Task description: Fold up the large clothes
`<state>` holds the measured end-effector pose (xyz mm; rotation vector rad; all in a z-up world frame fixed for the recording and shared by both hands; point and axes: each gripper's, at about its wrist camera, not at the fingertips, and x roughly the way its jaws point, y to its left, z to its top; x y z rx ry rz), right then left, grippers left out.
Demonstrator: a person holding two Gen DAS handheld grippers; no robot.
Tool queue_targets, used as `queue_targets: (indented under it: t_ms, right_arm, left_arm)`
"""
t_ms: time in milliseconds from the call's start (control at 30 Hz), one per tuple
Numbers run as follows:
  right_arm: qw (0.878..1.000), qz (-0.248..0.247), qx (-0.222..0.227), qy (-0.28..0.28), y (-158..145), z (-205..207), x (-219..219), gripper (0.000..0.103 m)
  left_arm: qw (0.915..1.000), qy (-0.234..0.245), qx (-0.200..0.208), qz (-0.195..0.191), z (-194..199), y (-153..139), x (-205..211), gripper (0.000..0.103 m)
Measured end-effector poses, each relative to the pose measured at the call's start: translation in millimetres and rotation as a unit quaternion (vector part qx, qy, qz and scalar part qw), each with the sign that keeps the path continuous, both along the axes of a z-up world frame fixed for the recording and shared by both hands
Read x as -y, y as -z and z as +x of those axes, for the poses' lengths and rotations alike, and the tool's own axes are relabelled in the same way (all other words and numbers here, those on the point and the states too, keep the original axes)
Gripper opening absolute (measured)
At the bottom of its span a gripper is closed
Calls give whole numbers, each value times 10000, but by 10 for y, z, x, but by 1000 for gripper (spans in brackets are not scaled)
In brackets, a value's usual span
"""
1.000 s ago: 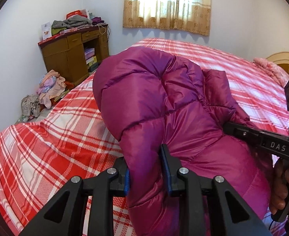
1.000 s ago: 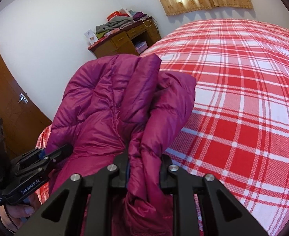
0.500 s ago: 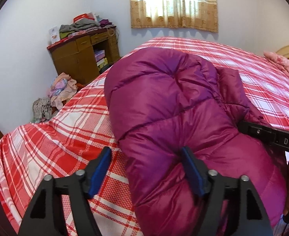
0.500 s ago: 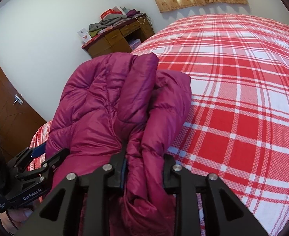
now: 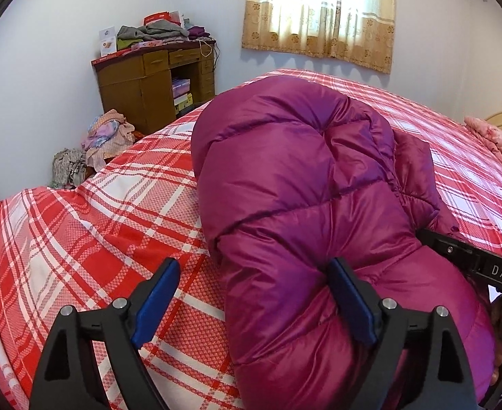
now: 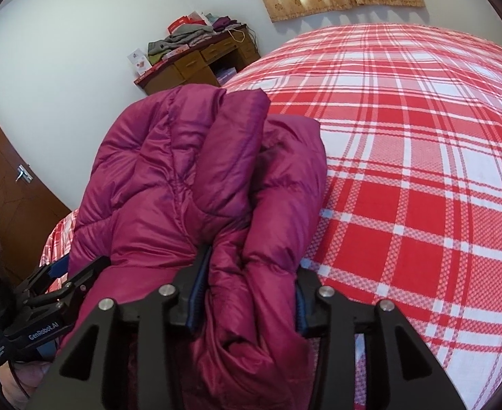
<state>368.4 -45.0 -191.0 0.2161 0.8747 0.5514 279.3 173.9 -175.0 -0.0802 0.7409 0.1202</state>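
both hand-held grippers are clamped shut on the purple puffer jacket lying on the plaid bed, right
Not quite. Only the right hand-held gripper is shut on the purple puffer jacket. The left wrist view shows the left hand-held gripper open, one finger touching the jacket. The jacket does lie on the plaid bed.

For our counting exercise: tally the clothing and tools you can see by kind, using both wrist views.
Magenta puffer jacket: 1
Grippers, left gripper and right gripper: 2
Clothes heaps, on the desk and on the floor: 2
Total: 5
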Motion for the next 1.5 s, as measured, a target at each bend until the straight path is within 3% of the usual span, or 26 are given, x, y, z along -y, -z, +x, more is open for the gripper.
queue_targets:
  t_ms: [100,167,233,467,633,867,1500]
  right_arm:
    - [9999,-130,61,75,-88,-18,1,58]
    - [9996,-221,141,145,-212,-87,45,58]
    - [9984,-354,323,309,-393,-210,92,65]
    - [9861,-679,1407,571,-1278,-1017,150,70]
    - [9779,-688,1912,491,-1645,-1443,72,74]
    - [9724,-722,2178,431,-1859,-1583,2,74]
    - [9741,-685,2128,350,-1828,-1625,-32,74]
  left_arm:
    - [9998,-134,-31,159,-63,-109,9,89]
    - [9994,-186,205,230,-208,-302,19,89]
    - [9987,-219,401,221,-354,-501,28,89]
    - [9903,-184,1326,367,-1038,-1379,131,89]
    - [9846,-63,1697,409,-1335,-1686,222,89]
    - [9808,4,1911,383,-1449,-1849,238,89]
    - [9819,-62,1849,409,-1435,-1781,225,89]
